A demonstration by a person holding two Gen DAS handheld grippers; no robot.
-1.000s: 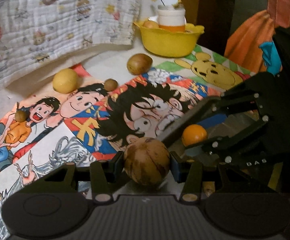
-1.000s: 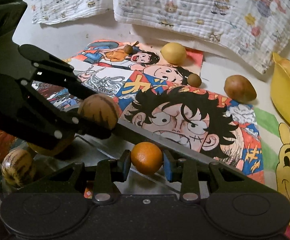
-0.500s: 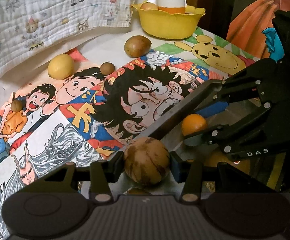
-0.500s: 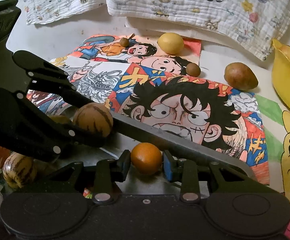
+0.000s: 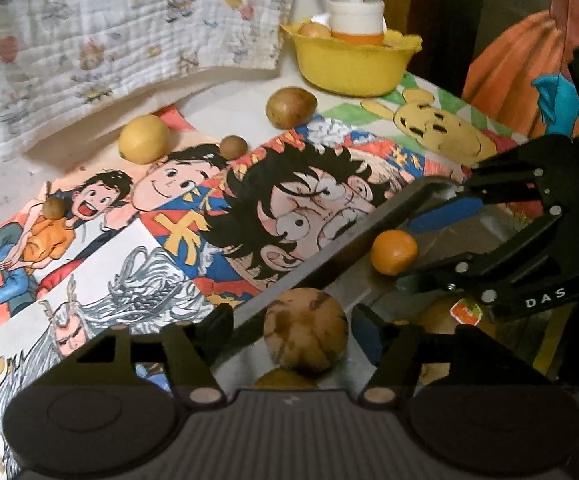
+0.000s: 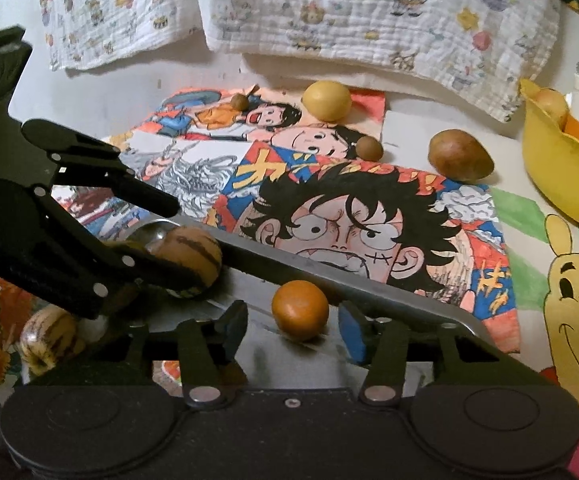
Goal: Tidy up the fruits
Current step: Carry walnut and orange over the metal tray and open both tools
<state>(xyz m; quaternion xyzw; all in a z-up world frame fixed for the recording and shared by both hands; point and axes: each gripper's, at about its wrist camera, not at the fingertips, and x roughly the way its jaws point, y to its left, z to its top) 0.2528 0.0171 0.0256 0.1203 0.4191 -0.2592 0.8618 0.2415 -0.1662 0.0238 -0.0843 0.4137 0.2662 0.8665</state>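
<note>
both tools hang over a metal tray at the near edge of the desk, and both sets of jaws are opening. left tool point(image 5: 305, 334) has a brown streaked round fruit point(image 5: 305, 336) sitting between its blue pads, with a gap showing on each side, so the pads no longer press on it; the fruit rests inside the metal tray point(image 5: 329, 256), just behind the rim. right tool point(image 6: 293, 326) has a small orange fruit point(image 6: 300, 309) between its pads, likewise with a gap on both sides, lying on the tray floor close under the rim.

in the right wrist view the left tool comes in from 9 o'clock, with the streaked fruit at its tips. another striped fruit point(image 6: 49, 340) lies at 8 o'clock, partly hidden by that tool; whether it is inside the tray i cannot tell.

beyond the tray a cartoon-printed cloth point(image 6: 369, 216) covers the desk. on it or just beside it, toward 12 o'clock, lie a yellow lemon-like fruit point(image 6: 326, 101), a small brown fruit point(image 6: 368, 148) near it, and a tiny brown one point(image 6: 239, 101) farther toward 11 o'clock. a larger brown-green fruit point(image 6: 460, 156) lies at 1 o'clock on bare desk. a yellow bowl point(image 6: 557, 184) stands at 2 o'clock holding a pale fruit and a white and orange container. a white quilted cloth point(image 6: 369, 12) hangs along the back.
</note>
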